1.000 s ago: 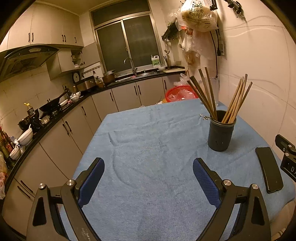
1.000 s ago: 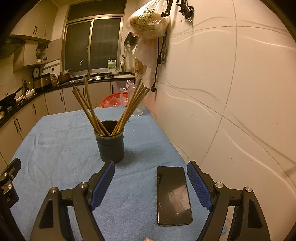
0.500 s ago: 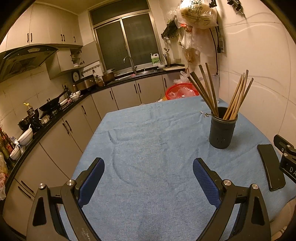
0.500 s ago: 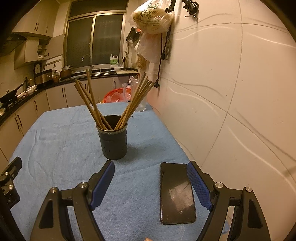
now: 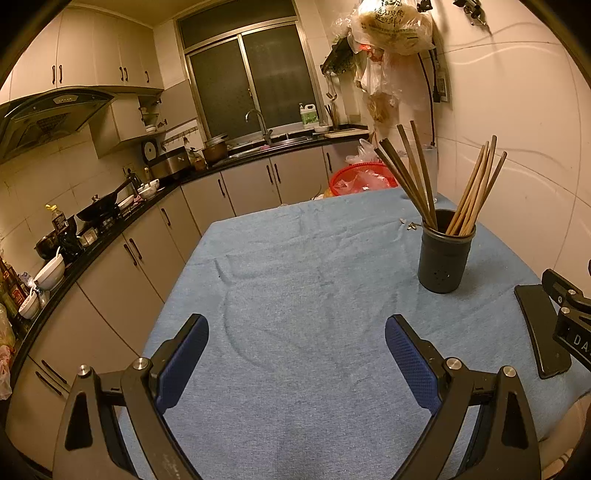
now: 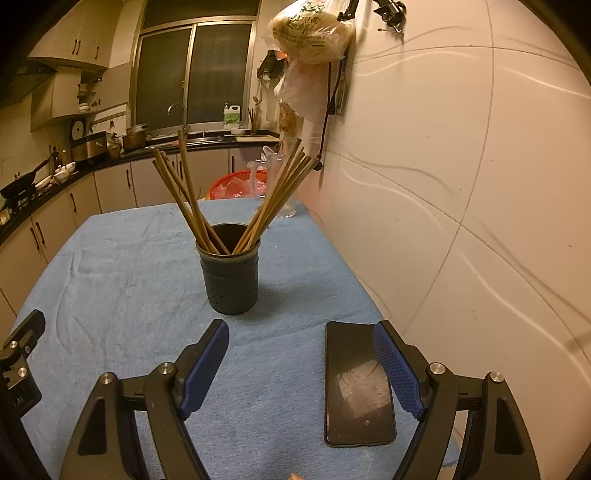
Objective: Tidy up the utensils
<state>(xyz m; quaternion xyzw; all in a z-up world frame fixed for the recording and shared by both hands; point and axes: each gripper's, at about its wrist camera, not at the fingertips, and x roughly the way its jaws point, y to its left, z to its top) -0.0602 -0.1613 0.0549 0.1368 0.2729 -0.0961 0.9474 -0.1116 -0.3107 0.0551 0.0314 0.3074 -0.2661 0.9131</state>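
Our right gripper [image 6: 301, 356] has its blue pads wide apart, and nothing is between them but cloth. Our left gripper [image 5: 295, 356] is open wide too, and it holds nothing.

We see the long brown wooden chopsticks [image 6: 284, 192] standing in the dark round cup with little holes [image 6: 231, 280]. They lean out in two bunches, one to each side. The cup stands upright on the blue cloth-covered table [image 6: 129, 266]. It is just ahead of our right gripper, a bit to the left of the middle, and they do not touch. From our left gripper, the cup [image 5: 445, 258] is far off to the right and further ahead.

A flat black phone [image 6: 358, 384] lies on the cloth close to the right pad of our right gripper. It is near the cup but apart from it.

Past the table we see a red basket [image 5: 360, 177], then the kitchen counter with a sink [image 5: 280, 140] under a dark window [image 5: 255, 81]. A plastic bag [image 6: 310, 31] hangs on the white wall.
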